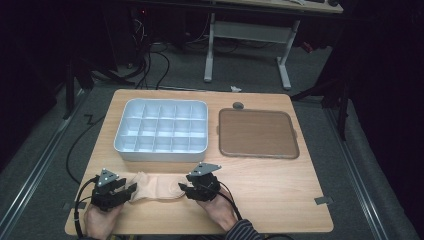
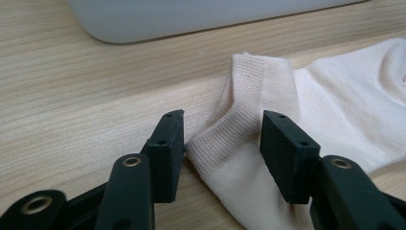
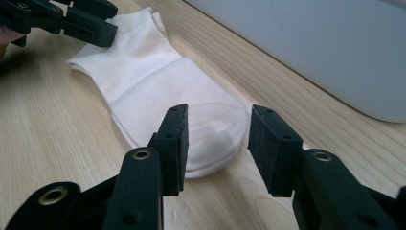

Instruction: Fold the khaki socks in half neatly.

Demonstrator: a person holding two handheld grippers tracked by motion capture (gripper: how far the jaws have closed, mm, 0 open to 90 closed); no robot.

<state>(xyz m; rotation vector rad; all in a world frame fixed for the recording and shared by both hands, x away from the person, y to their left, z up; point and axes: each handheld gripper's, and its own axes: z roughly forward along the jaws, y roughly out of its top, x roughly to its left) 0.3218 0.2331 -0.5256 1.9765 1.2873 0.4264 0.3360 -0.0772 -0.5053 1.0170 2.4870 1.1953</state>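
- Left claw [image 2: 222, 139] has its jaws apart around the ribbed cuff of the sock [image 2: 297, 110]; the pads do not press on the cloth, though one jaw looks just beside the cuff's folded edge.
- Right claw [image 3: 218, 143] also stands apart, with the sock's toe end between the jaws and not pinched.
- Sock [image 1: 157, 186] lies flat near the front edge of the table [image 1: 280, 200], stretched between the left claw [image 1: 131, 190] and the right claw [image 1: 184, 189].
- White tray [image 1: 162, 152] with many compartments sits just behind the sock.
- Brown tray [image 1: 258, 132] lies beside it, to the right.
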